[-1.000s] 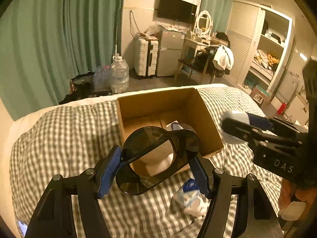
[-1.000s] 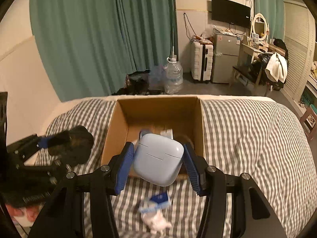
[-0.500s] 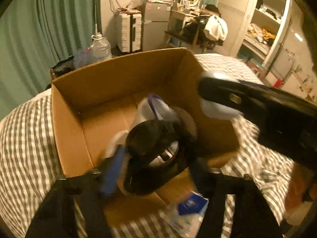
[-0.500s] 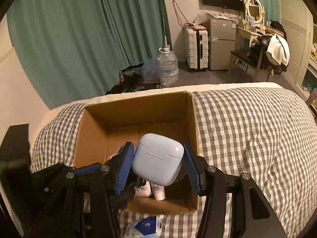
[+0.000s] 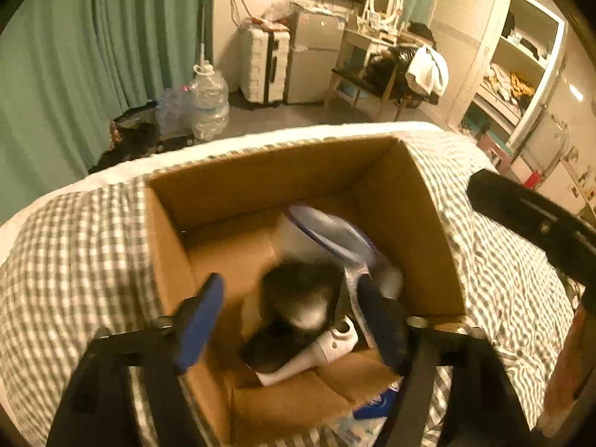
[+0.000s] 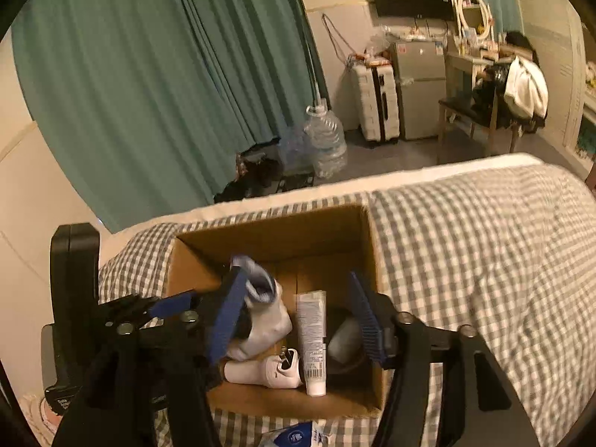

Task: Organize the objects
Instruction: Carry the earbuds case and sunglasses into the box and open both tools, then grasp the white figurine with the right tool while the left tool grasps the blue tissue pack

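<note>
Both hand-held grippers hang over the cardboard box (image 6: 372, 260) on the bed (image 6: 484, 242): my left hand-held gripper (image 5: 290, 320) is spread wide, my right hand-held gripper (image 6: 298, 320) too, nothing pinched. Inside lie the dark mirror (image 5: 298, 298), a white tube (image 6: 312, 339) and a small white bottle (image 6: 264, 372). I reckon the blue-and-white packet (image 6: 294, 437), outside on the bed, could be forgotten, or a finger could snag the box wall.

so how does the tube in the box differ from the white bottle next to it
The tube is flat, printed with text, and lies lengthwise with its cap toward the near wall; the white bottle is rounded, plain, and lies crosswise. The tube looks longer and slimmer. Both are white and lie on the floor of the cardboard box.
</note>
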`<state>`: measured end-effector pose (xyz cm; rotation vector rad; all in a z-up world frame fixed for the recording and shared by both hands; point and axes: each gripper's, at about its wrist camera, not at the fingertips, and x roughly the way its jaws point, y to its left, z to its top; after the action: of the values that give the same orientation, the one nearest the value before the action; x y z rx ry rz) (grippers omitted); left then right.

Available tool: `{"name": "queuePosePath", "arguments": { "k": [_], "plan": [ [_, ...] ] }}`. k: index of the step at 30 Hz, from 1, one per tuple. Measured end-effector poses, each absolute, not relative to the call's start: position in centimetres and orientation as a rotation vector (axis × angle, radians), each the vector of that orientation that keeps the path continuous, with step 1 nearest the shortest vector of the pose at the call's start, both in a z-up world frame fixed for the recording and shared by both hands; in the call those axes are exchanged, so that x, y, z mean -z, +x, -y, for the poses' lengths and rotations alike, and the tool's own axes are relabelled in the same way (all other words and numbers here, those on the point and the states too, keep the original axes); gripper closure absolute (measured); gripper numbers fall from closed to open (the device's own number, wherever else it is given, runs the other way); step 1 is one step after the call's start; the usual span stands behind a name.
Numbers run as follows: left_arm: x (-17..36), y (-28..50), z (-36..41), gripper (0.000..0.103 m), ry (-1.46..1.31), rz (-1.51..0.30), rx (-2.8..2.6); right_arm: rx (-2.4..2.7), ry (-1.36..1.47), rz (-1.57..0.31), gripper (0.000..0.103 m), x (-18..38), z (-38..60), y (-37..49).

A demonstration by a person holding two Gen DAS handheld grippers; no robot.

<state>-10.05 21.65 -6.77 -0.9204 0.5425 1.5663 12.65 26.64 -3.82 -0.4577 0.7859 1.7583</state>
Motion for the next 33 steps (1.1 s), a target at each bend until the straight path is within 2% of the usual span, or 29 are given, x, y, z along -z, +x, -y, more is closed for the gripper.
{"name": "queuePosePath", "arguments": {
  "k": [4,6,10,14,16,21,33],
  "plan": [
    [3.8,-9.8,-18.7,0.012,-0.876,-0.513,-1.606,-1.745,-0.459,-0.715,0.043,0.9,-24.1,12.6],
    [2.4,-9.8,-17.1,0.007,-0.851,-0.5,-1.64,-1.742,-0.453,-0.686,0.038,-0.6,-22.4,12.4],
    [-0.3,-9.9,-13.3,0.006,-0.816,-0.462,-1.693,-1.736,-0.455,-0.62,0.036,-4.0,-19.2,11.8],
    [-1.7,-10.1,-9.6,0.003,-0.801,-0.411,-1.721,-1.761,-0.447,-0.571,0.026,-6.4,-15.9,11.2],
    [-2.3,-10.3,-7.9,0.002,-0.789,-0.386,-1.724,-1.752,-0.465,-0.55,0.024,-6.6,-14.3,10.6],
    [-1.5,-10.4,-4.4,0.001,-0.763,-0.387,-1.755,-1.738,-0.513,-0.56,0.023,-3.7,-11.6,9.7],
    [8.4,-10.5,-4.5,0.001,-0.857,-0.473,-1.784,-1.628,-0.672,-0.706,0.023,8.0,-13.2,9.5]
  ]
}}
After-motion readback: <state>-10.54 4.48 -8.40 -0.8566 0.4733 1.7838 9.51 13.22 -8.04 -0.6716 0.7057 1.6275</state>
